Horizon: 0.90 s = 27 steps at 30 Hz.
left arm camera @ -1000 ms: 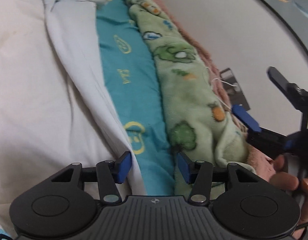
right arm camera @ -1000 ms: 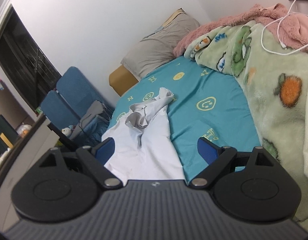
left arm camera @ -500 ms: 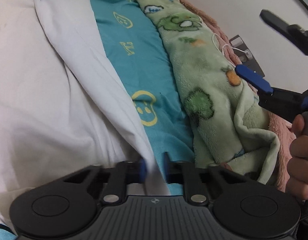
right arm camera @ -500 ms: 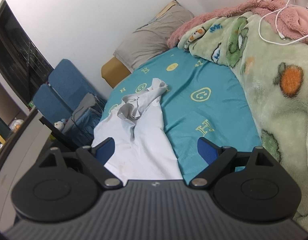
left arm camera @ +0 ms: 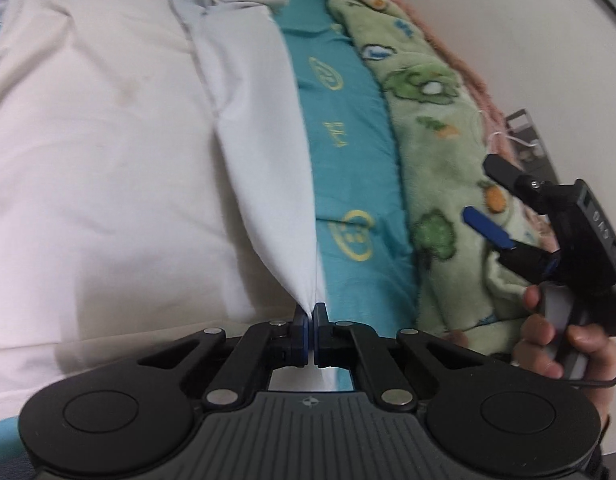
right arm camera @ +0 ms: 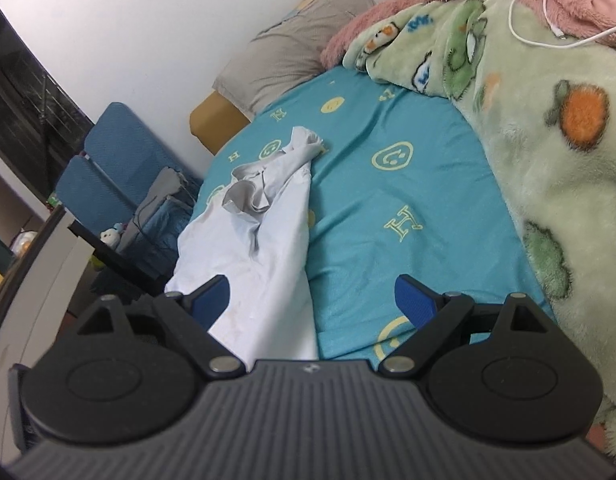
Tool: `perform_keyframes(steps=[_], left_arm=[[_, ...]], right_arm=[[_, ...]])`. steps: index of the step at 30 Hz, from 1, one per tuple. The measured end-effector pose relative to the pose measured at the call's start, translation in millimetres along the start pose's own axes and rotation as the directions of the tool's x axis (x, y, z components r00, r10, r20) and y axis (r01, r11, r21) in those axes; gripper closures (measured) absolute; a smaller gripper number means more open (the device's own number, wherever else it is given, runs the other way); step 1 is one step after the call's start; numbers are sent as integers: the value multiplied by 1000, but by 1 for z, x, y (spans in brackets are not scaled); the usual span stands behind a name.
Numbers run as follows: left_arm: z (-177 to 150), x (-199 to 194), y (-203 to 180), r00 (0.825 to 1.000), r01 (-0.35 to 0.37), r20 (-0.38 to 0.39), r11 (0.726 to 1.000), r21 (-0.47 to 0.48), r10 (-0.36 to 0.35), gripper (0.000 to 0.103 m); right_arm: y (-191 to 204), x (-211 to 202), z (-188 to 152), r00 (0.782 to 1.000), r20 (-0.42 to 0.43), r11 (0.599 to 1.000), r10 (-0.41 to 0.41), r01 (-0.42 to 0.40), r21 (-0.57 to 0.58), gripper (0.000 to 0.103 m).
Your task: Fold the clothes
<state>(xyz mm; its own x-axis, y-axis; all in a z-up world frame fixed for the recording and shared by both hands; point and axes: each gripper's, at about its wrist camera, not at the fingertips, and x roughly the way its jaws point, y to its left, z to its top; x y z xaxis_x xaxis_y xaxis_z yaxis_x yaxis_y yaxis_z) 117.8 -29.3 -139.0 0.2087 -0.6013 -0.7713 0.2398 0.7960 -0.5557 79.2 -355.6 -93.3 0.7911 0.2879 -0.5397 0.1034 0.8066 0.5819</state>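
It was a home bedroom: a bed in a teal smiley-print sheet, a grey pillow at its far end, and a green fleece blanket heaped to the right.

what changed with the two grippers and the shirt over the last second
The left gripper went from open astride the white shirt edge to shut on it, and has lifted that edge into a taut peak. The right gripper stayed open and empty, dipping slightly. The teal sheet and green blanket lie unchanged.
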Motion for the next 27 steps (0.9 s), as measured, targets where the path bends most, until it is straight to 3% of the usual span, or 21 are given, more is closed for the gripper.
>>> perform_keyframes(steps=[2,5,9,10,11,12,16,18,20,22,27], left_arm=[[-1,2,8,995,-95,-14,995,17,95,101],[-2,17,15,971,-234,-39,970,59,236,100],[3,25,17,957,-282,-41,955,95,287,91],[9,23,15,954,-295,-24,950,105,299,82],[15,21,14,951,-308,-6,944,116,311,67],[21,20,13,947,-321,12,939,126,322,60],[53,15,9,921,-388,97,908,158,377,42],[82,19,8,891,-448,172,877,172,421,32],[116,30,8,839,-528,276,825,200,470,21],[151,44,8,776,-605,375,767,213,507,20],[238,94,14,688,-682,494,707,190,531,20]], right_arm=[[3,2,-1,1000,-3,1000,-16,16,-19,12],[8,2,-4,999,-5,998,-38,38,-53,12],[14,-1,-8,998,4,994,-64,64,-91,12],[15,-2,-9,997,8,992,-71,71,-99,12],[16,-2,-8,997,12,991,-77,77,-107,12],[17,-2,-9,996,16,990,-84,86,-112,12],[22,1,-7,993,49,986,-112,117,-116,12],[24,5,-6,990,67,984,-123,131,-119,12],[24,12,-4,988,81,983,-132,140,-114,12],[24,20,-2,986,91,983,-141,150,-107,12],[21,50,7,976,107,973,-192,203,-106,12]])
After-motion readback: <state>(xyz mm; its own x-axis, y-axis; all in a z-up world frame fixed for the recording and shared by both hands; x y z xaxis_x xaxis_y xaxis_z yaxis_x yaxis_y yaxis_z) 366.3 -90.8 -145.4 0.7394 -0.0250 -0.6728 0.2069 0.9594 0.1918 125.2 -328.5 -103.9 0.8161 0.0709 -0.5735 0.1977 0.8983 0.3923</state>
